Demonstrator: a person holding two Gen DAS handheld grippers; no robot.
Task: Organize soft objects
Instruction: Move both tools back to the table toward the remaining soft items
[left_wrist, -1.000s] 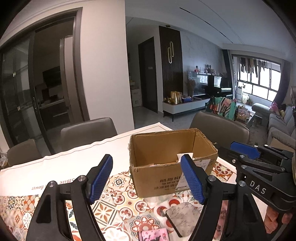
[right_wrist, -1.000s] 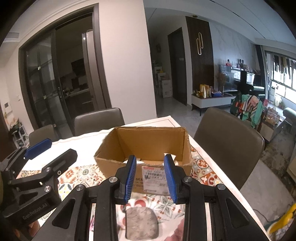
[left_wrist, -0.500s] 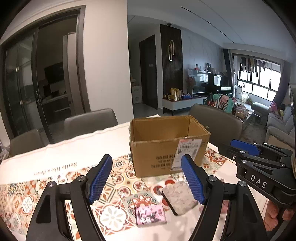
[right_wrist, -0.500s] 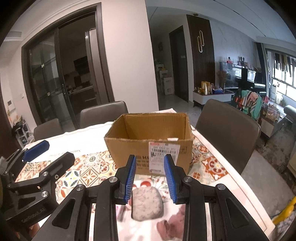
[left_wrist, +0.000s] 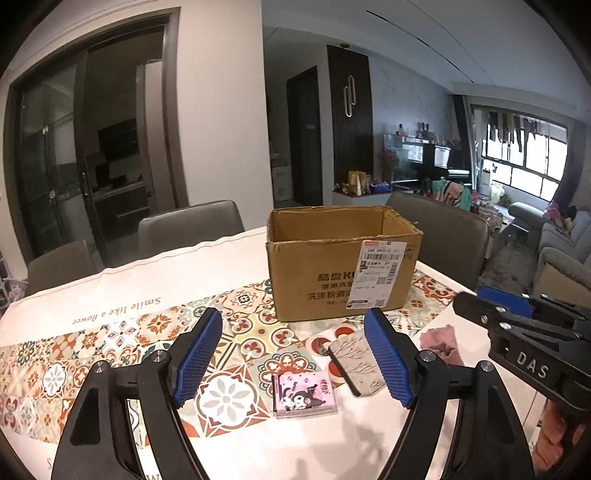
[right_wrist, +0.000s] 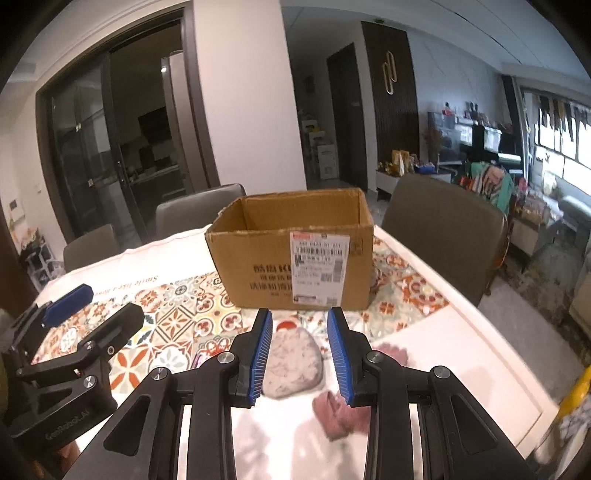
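An open cardboard box (left_wrist: 343, 258) (right_wrist: 295, 251) stands on the patterned tablecloth. In front of it lie a grey marbled pouch (left_wrist: 356, 360) (right_wrist: 293, 356), a pink cartoon tissue pack (left_wrist: 304, 393) and a crumpled pink cloth (left_wrist: 441, 343) (right_wrist: 340, 410). My left gripper (left_wrist: 291, 332) hovers above the tissue pack; its jaws are opening with nothing between them. My right gripper (right_wrist: 299, 321) hangs over the pouch, its jaws a narrow gap apart and empty. Each gripper shows at the edge of the other's view.
Grey chairs (left_wrist: 188, 225) (right_wrist: 443, 229) stand along the far and right sides of the table (right_wrist: 461, 332). The table's right edge drops to the floor. Glass doors, a sofa and a cluttered living room lie beyond.
Both grippers have pulled back from the box and sunk toward the table. The box looks farther off, and the tissue pack, pouch and pink cloth have come fully into view.
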